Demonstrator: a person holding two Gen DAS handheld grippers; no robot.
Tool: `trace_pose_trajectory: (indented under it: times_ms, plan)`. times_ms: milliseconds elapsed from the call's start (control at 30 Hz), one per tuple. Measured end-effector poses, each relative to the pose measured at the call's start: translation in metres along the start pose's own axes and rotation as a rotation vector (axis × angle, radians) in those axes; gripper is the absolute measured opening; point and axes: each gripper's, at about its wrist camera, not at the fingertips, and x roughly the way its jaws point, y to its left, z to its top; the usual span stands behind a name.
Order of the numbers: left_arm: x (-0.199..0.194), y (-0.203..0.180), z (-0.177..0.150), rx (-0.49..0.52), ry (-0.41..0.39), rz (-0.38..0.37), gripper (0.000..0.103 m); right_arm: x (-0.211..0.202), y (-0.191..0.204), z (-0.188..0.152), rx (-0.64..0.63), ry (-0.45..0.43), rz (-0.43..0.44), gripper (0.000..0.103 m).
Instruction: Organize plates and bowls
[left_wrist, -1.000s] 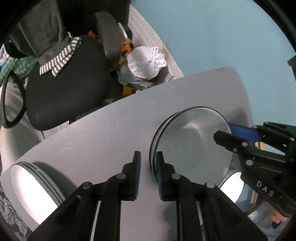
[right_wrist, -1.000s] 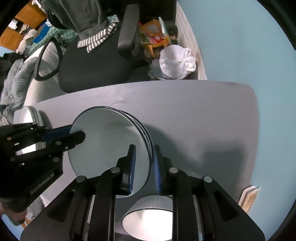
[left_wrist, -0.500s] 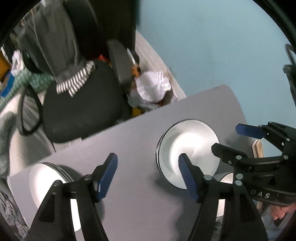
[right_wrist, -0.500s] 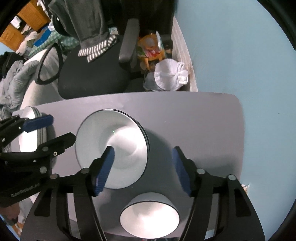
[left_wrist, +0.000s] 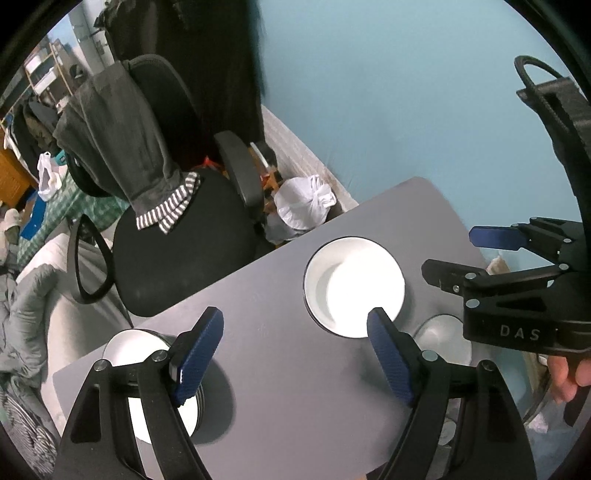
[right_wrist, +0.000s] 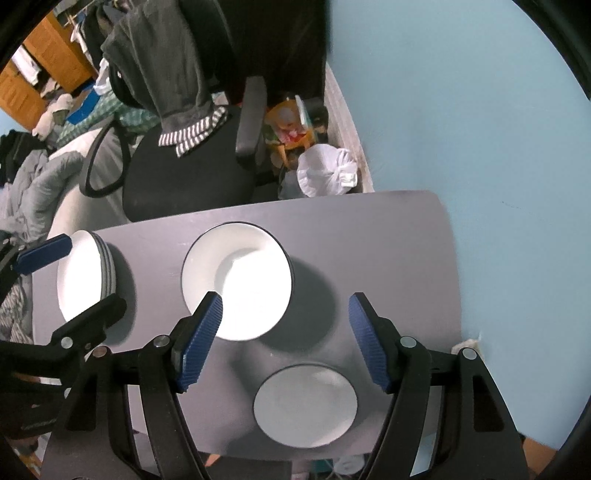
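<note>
A stack of white dark-rimmed plates (left_wrist: 354, 286) (right_wrist: 236, 280) lies flat in the middle of the grey table (left_wrist: 288, 398) (right_wrist: 388, 236). A second plate stack (left_wrist: 129, 349) (right_wrist: 79, 284) sits at the table's left end. A white bowl (left_wrist: 445, 339) (right_wrist: 306, 402) stands near the front edge. My left gripper (left_wrist: 293, 354) (right_wrist: 70, 284) hangs above the table between the two stacks, its jaws opening with nothing between them. My right gripper (right_wrist: 284, 339) (left_wrist: 461, 254) hovers open above the middle stack's right side and the bowl, holding nothing.
A black office chair (left_wrist: 177, 254) (right_wrist: 192, 173) draped with a grey garment stands behind the table. A white bag (left_wrist: 303, 205) (right_wrist: 325, 171) lies on the floor by the blue wall (right_wrist: 461, 110). A hand (left_wrist: 565, 373) holds the right gripper's handle.
Both grippers were shut on the rim of the tilted middle stack. They have let go and opened wide, the stack has settled flat, and both grippers have risen away from the table.
</note>
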Motion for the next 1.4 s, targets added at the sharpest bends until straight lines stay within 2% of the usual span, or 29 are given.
trace_pose_trajectory:
  times_ms: [467, 667, 1400]
  plan:
    - [-0.054, 0.011, -0.017, -0.028, -0.085, -0.064, 0.081, -0.054, 0.007, -0.024, 0.049, -0.112, -0.009, 0.071]
    - [-0.068, 0.011, -0.026, -0.02, -0.105, -0.073, 0.081, -0.062, 0.004, -0.036, 0.096, -0.124, 0.0, 0.071]
    - [-0.077, -0.032, -0.045, 0.119, -0.056, -0.183, 0.081, -0.096, -0.026, -0.1, 0.271, -0.138, -0.068, 0.071]
